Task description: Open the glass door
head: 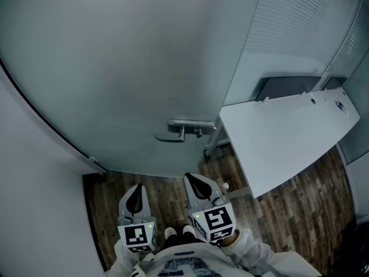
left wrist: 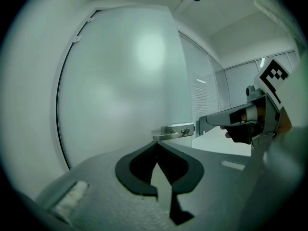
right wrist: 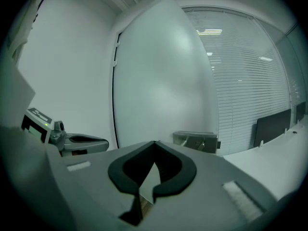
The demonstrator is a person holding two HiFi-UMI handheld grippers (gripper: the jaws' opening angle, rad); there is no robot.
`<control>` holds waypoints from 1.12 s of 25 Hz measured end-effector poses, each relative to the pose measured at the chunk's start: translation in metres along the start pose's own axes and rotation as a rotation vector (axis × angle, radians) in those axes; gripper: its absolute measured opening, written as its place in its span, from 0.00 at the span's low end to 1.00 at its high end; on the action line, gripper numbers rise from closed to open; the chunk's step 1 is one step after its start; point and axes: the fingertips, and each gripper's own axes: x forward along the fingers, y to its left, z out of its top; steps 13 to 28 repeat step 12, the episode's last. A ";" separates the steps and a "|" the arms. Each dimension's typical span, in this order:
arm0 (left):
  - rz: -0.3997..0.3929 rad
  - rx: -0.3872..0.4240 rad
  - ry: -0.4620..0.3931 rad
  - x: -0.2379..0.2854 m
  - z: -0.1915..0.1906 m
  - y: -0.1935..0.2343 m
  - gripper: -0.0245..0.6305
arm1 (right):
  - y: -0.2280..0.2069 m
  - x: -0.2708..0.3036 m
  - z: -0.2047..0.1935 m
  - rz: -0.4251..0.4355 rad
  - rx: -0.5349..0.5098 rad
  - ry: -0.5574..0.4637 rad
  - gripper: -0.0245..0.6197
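The frosted glass door (head: 132, 68) fills the space ahead, with a dark seal down its left side. Its metal lever handle (head: 183, 128) sits at the door's right edge and points left. Both grippers hang short of the door, low and apart from the handle. My left gripper (head: 137, 189) is shut with nothing between its tips (left wrist: 156, 143). My right gripper (head: 195, 180) is also shut and empty (right wrist: 155, 142). It is the nearer one to the handle (right wrist: 195, 141), which lies ahead and to its right. In the left gripper view the handle (left wrist: 173, 130) shows just past the jaw tips.
A white desk (head: 288, 137) juts in close on the right, beside the door's handle edge. Behind it is a glass wall with blinds (head: 300, 22) and dark monitors (head: 285, 86). A white wall (head: 29, 183) borders the left. The floor (head: 167, 192) is dark wood.
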 end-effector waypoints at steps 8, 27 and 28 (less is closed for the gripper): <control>0.003 0.005 -0.002 -0.001 0.001 -0.001 0.04 | 0.001 0.001 -0.003 0.003 0.004 0.013 0.04; 0.009 0.015 -0.003 0.000 0.003 0.002 0.04 | 0.001 0.002 -0.005 0.000 0.008 0.021 0.04; 0.009 0.015 -0.003 0.000 0.003 0.002 0.04 | 0.001 0.002 -0.005 0.000 0.008 0.021 0.04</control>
